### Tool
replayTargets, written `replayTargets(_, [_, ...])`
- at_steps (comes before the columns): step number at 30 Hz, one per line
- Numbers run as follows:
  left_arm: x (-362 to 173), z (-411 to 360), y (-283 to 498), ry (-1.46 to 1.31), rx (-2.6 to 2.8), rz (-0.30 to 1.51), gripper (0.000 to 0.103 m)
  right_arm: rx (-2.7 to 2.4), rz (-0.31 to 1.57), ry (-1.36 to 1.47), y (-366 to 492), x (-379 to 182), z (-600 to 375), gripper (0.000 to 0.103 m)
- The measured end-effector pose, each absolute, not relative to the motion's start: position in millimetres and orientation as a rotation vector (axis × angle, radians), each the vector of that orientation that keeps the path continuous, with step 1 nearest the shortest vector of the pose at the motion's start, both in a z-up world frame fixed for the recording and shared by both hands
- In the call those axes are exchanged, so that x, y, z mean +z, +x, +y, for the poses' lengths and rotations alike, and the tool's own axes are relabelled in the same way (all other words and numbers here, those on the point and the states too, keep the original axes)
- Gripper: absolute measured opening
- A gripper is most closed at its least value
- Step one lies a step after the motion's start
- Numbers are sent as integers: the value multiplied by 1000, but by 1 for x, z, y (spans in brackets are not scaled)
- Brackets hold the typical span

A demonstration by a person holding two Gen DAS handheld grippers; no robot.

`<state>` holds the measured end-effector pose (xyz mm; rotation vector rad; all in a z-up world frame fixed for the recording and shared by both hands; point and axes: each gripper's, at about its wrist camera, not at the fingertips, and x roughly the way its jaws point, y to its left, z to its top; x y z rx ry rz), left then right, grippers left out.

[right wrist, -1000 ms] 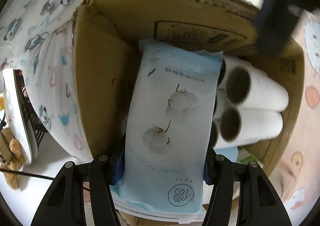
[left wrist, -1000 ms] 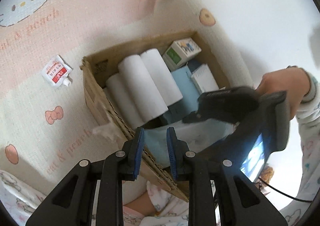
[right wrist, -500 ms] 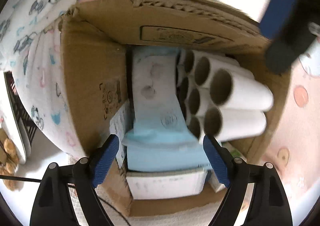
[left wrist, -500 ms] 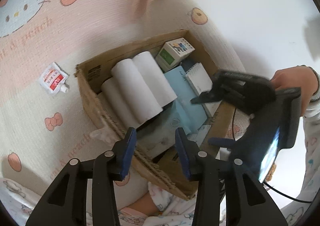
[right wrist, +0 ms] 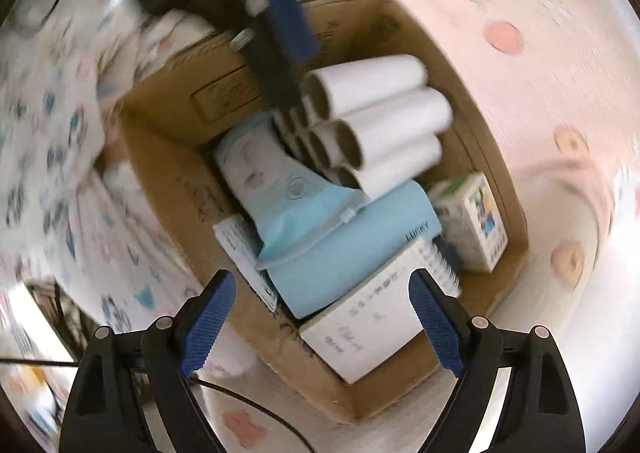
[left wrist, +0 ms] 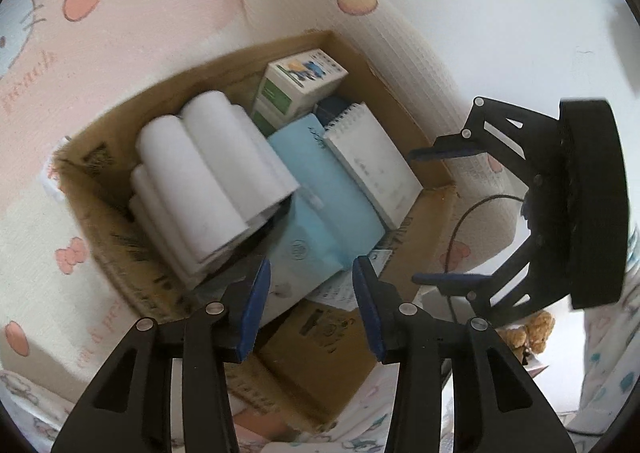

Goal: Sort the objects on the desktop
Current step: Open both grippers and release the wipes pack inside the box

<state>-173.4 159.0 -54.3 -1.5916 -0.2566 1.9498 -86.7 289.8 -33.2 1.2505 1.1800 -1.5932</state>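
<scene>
A pink cartoon-print mat (left wrist: 132,25) covers the surface, with a plain white wall (left wrist: 500,5) at upper right. The box (left wrist: 404,93) sits mid-frame, packed with white rolls (left wrist: 216,173), a blue pack (left wrist: 320,221), a notepad (left wrist: 372,161) and a carton (left wrist: 298,81). Left gripper (left wrist: 312,305) and right gripper (right wrist: 320,327) both hang released, holding nothing. Only the right view shows the rolls' hollow ends; only the left shows the wall.
</scene>
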Motion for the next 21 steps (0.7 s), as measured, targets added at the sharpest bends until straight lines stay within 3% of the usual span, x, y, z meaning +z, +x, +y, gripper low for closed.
replayTargets(7, [-79, 183, -183, -1654, 1902, -372, 47, -1795, 788, 1361, -101, -39, 311, 87])
replayTargets(11, [-92, 205, -186, -1691, 1916, -317, 46, -1876, 624, 1444, -110, -48, 322, 87])
replayTargets(12, [-95, 210, -185, -1693, 1917, -301, 41, -1886, 607, 1448, -109, -50, 323, 87])
replayTargets(15, [-105, 217, -187, -1737, 1921, -313, 13, -1906, 610, 1464, -104, -54, 323, 87])
replayTargets(16, [-110, 218, -188, -1756, 1925, -329, 13, -1904, 609, 1478, -102, -56, 323, 84])
replayTargets(18, [-117, 219, -190, -1783, 1936, -343, 12, -1900, 586, 1496, -96, -57, 325, 70])
replayTargets(20, [-123, 221, -191, -1818, 1955, -316, 10, -1903, 540, 1539, -94, -59, 330, 45])
replayTargets(21, [-128, 222, -191, -1854, 1959, -296, 8, -1907, 520, 1564, -94, -60, 332, 40])
